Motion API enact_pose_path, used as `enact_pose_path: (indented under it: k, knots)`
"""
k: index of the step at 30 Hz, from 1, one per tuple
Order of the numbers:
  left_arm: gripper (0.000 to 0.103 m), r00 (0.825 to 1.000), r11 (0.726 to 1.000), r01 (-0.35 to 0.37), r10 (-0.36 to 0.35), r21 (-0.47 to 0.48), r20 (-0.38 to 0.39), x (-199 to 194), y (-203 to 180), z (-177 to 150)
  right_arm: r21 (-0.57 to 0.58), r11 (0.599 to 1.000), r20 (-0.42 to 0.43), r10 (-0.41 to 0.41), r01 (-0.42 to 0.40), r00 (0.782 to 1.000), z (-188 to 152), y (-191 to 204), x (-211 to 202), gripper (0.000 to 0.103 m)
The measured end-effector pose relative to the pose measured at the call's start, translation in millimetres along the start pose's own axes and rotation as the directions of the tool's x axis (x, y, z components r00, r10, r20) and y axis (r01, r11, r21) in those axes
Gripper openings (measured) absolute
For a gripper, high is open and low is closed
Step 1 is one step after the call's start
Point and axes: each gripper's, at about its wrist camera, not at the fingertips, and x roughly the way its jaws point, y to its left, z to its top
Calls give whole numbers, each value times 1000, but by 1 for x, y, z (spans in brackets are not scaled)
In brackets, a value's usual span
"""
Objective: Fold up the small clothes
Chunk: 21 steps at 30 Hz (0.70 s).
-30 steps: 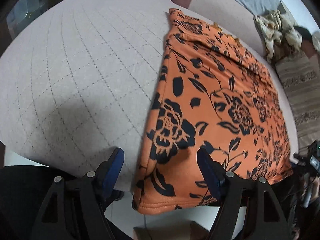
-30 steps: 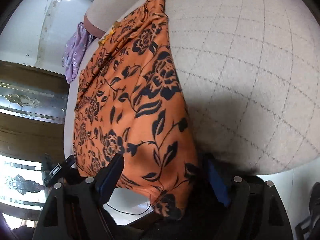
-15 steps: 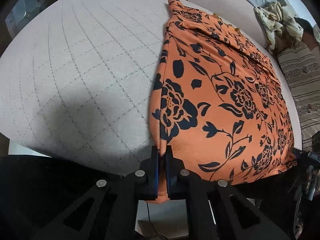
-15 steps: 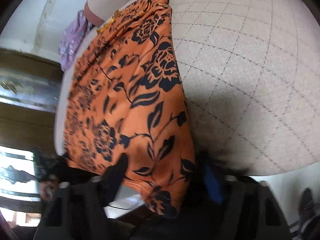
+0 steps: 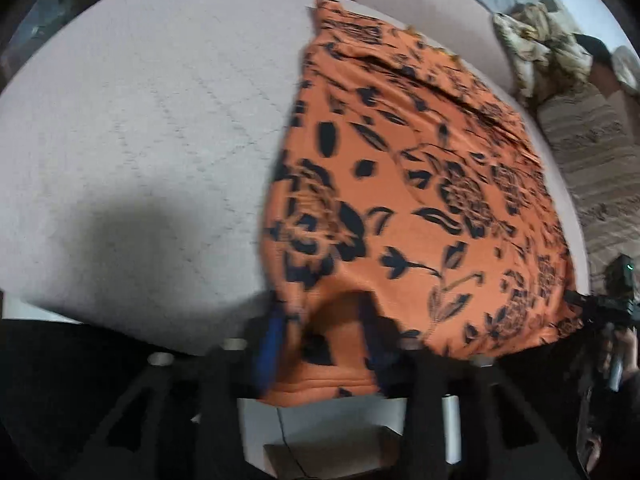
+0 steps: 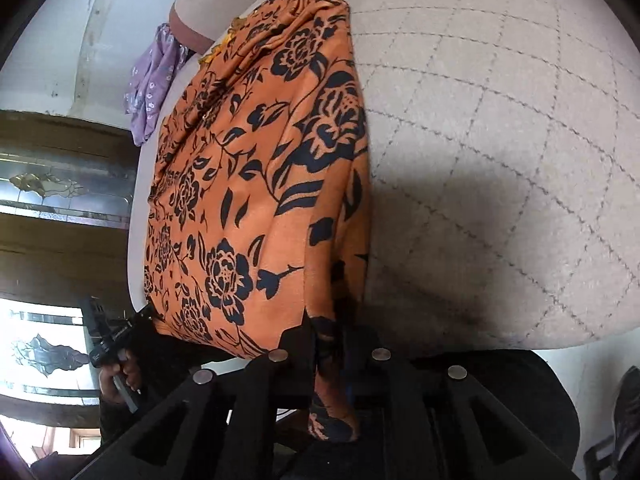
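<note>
Orange garment w/ black flower print lies flat on a quilted beige bed, its near hem hanging over the bed's front edge. In the right wrist view same garment runs away along the bed's left side, quilt bare to its right.

Left gripper: jaws partway apart, just been opening again after a squeeze; near left corner of the hem sits between the blue pads, cloth bunched there, pads not pressing on it as far as the blur lets me tell. Frame is motion-smeared.

Right gripper: jaws just been closing, now nearly together, pinching a vertical fold of the near right corner; tail of cloth hangs below the jaws.

Each gripper shows at the edge of the other's view, at opposite hem corners. Purple floral cloth at bed's far end, crumpled patterned cloth off to the side.
</note>
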Motion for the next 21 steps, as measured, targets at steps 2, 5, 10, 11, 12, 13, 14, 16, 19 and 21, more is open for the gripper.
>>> enact_pose_path:
  k: [2, 5, 10, 11, 12, 13, 14, 16, 19, 21]
  knots:
    - [47, 1000, 1000, -21, 21, 12, 0, -1, -4, -1, 18, 1000, -6, 3, -3, 1000, 2, -3, -1, 12]
    - [47, 1000, 1000, -23, 24, 4, -4, -3, 0, -3, 9, 999, 9, -43, 43, 999, 0, -3, -8, 37]
    - [6, 997, 996, -74, 75, 45, -19, 4, -8, 4, -12, 1000, -11, -29, 28, 1000, 1, -1, -5, 38]
    - [5, 998, 998, -57, 58, 34, -19, 5, -10, 6, -20, 999, -16, -33, 32, 999, 1, 0, -4, 16]
    - [5, 999, 999, -40, 41, 32, -7, -1, -10, 8, -26, 999, -25, -26, 26, 999, 1, 2, -4, 5]
    - [5, 999, 999, -31, 30, 41, 15, -9, -12, 10, -35, 999, -20, -8, 7, 1000, 1, 6, -6, 5]
    - [5, 999, 999, -8, 6, 48, 51, -22, -14, 14, -38, 999, -4, 24, -24, 1000, 1, 10, -11, 5]
    - [5, 993, 998, 54, -57, 34, 105, -45, -15, 23, -35, 995, 52, 95, -94, 994, 3, 19, -27, 5]
    - [5, 989, 998, 61, -65, 31, 136, -51, -13, 35, -35, 985, 127, 172, -169, 977, 10, 26, -44, 5]
    - [5, 997, 999, 33, -32, -3, 70, -26, -5, 37, -34, 985, 131, 174, -171, 976, 13, 24, -39, 5]
